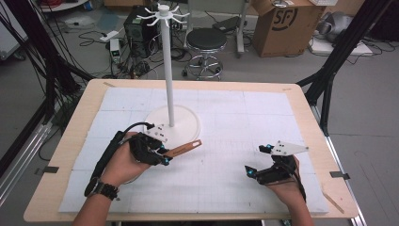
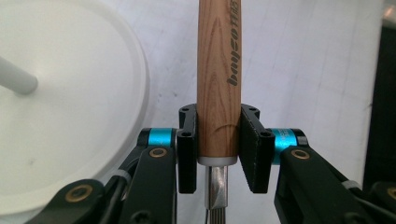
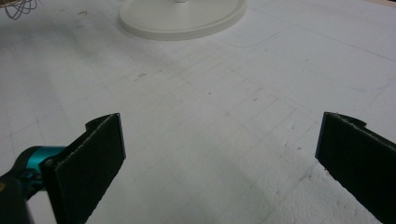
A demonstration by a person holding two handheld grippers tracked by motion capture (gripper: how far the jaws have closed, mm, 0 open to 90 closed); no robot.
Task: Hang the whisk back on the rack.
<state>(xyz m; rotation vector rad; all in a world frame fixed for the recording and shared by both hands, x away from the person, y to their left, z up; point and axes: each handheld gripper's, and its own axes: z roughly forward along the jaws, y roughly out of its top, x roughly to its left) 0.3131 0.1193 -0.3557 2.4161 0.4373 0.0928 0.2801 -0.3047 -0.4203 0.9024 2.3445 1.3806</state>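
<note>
Left gripper view | left gripper (image 2: 218,154) clamps whisk's (image 2: 219,79) wood-grain handle, steel neck | right gripper (image 3: 219,163) wide

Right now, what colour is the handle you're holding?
Brown wood grain handle, clearest in the left gripper view.

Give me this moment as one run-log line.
left gripper: shut on whisk handle, near stand base | right gripper: open, nothing between its jaws, over white mat

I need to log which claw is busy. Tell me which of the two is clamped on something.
The left claw: its pads press both sides of the wooden handle of a whisk. The right claw stands wide open over the white mat.
</note>
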